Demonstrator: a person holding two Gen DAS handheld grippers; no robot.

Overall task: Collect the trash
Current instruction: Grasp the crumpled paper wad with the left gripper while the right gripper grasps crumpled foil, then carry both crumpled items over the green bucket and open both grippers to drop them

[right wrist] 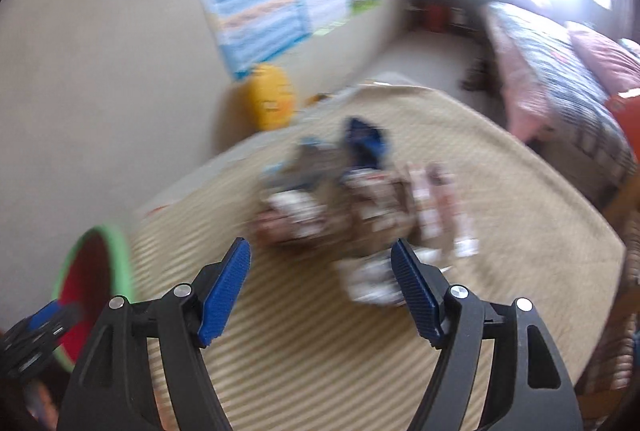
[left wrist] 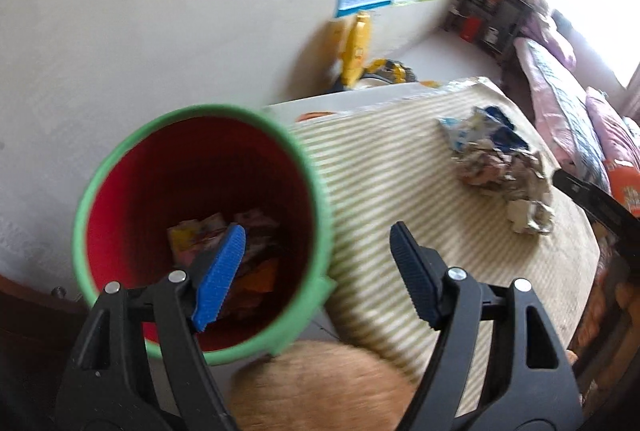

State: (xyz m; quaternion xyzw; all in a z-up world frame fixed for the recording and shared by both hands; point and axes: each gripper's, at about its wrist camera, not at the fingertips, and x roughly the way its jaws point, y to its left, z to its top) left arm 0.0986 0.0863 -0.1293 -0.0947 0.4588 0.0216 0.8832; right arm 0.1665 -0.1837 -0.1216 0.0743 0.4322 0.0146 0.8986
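Note:
A red bin with a green rim (left wrist: 200,231) stands at the left edge of a striped beige table (left wrist: 400,191). Several crumpled wrappers (left wrist: 224,251) lie at its bottom. My left gripper (left wrist: 320,243) is open and empty, its left finger over the bin's mouth. A heap of crumpled wrappers (left wrist: 500,167) lies on the table to the right. In the right wrist view the heap (right wrist: 360,199) is blurred, just ahead of my open, empty right gripper (right wrist: 322,263). The bin (right wrist: 96,271) shows at lower left, with the left gripper (right wrist: 44,327) by it.
A yellow bag (left wrist: 356,47) stands on the floor by the white wall beyond the table. A bed with pink bedding (left wrist: 560,91) runs along the right. A dark shelf (left wrist: 488,11) stands in the far corner. A tan rounded shape (left wrist: 320,383) lies below the bin.

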